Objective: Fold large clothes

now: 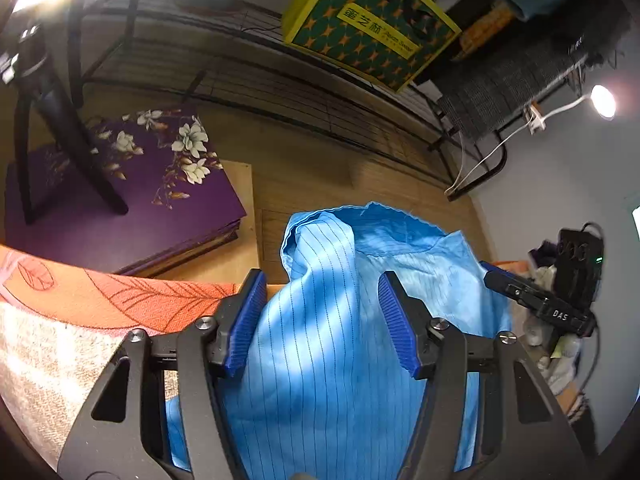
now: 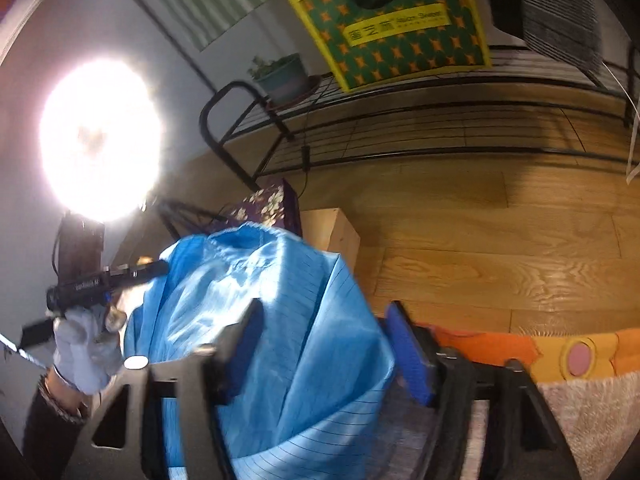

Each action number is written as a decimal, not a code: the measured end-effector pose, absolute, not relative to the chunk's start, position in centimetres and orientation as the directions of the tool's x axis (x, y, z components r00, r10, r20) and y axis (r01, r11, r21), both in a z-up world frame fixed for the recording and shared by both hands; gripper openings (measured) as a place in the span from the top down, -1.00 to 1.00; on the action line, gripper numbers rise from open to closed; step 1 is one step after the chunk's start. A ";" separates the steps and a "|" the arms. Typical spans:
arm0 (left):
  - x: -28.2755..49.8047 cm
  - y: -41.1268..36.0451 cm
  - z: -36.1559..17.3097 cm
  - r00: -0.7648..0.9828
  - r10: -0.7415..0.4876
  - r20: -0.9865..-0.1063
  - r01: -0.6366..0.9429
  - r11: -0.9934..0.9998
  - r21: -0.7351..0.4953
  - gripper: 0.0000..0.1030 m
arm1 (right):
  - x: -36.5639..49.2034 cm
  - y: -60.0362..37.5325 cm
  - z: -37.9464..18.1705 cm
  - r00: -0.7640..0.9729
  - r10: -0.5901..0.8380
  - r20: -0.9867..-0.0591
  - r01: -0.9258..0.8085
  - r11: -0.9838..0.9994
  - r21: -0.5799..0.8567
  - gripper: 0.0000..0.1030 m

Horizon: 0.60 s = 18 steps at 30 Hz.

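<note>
Blue pinstriped cloth fills the foreground of both wrist views: the blue garment (image 1: 340,320) lies bunched in a mound, its far edge rising toward the wooden floor (image 1: 312,168) beyond. From the left wrist camera, the left gripper (image 1: 322,316) has its jaws spread wide, one blue ribbed pad on either side of the mound; the fabric passes between them, but neither pad is seen pinching it. At the right of that view the other gripper's dark body shows at the garment's edge, too cut off to read. Only this view shows the purple floral box (image 1: 132,196) lying flat on the floor, a dark stand leg crossing it, and a small lamp (image 1: 603,101) glowing on the right. From the right wrist camera, the right gripper (image 2: 326,356) also stands with jaws well apart, the garment (image 2: 280,340) heaped over its left finger and sitting between the pads without being clamped. Only here does the gloved left hand (image 2: 86,350) appear, grasping its tool just beside the cloth, under a glaring round light (image 2: 100,140), with a potted plant (image 2: 282,74) on the wire rack (image 2: 360,124). Both views share the green-and-yellow star-patterned box (image 2: 394,20) on that rack and the orange patterned rug (image 1: 120,296) beneath the garment.
</note>
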<state>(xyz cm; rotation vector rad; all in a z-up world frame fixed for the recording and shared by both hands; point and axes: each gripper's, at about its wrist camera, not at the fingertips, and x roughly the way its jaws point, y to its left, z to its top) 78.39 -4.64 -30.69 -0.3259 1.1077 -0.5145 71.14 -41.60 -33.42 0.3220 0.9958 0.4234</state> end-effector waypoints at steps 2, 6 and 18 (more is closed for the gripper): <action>78.3 -5.2 -30.7 0.359 -0.513 -0.779 0.242 0.858 -0.453 0.63 | 70.9 -40.3 -33.6 0.468 0.456 -0.757 -0.221 0.890 0.400 0.32; 77.3 -5.4 -29.9 0.407 -0.497 -0.767 0.270 0.867 -0.419 0.94 | 70.5 -39.4 -33.3 0.474 0.432 -0.767 -0.244 0.902 0.357 0.96; 71.4 -3.9 -22.6 0.542 -0.519 -0.661 0.334 0.855 -0.397 1.00 | 66.2 -37.9 -26.6 0.624 0.362 -0.693 -0.251 0.932 0.261 1.00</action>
